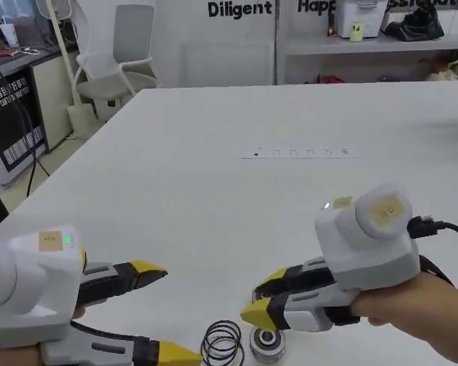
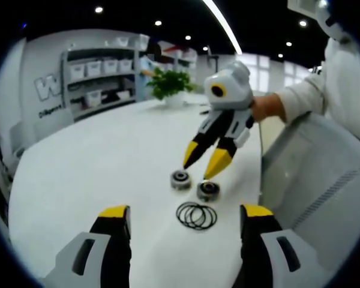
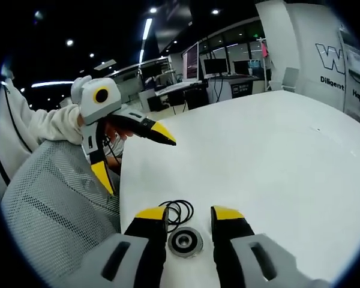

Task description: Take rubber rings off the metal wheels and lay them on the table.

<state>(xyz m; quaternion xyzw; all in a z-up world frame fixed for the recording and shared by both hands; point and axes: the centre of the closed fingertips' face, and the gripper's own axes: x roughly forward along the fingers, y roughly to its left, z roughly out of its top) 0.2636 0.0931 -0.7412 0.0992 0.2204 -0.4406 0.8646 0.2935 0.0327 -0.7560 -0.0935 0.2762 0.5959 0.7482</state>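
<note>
left tool spread before rings, two wheels

bright, even overhead light | soft shadows | fisheye edges warped | background slightly soft

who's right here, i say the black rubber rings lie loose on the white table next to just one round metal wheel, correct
Not one: the left gripper view shows two round metal wheels, a far metal wheel and a near metal wheel. The black rubber rings do lie loose on the white table next to them.
</note>
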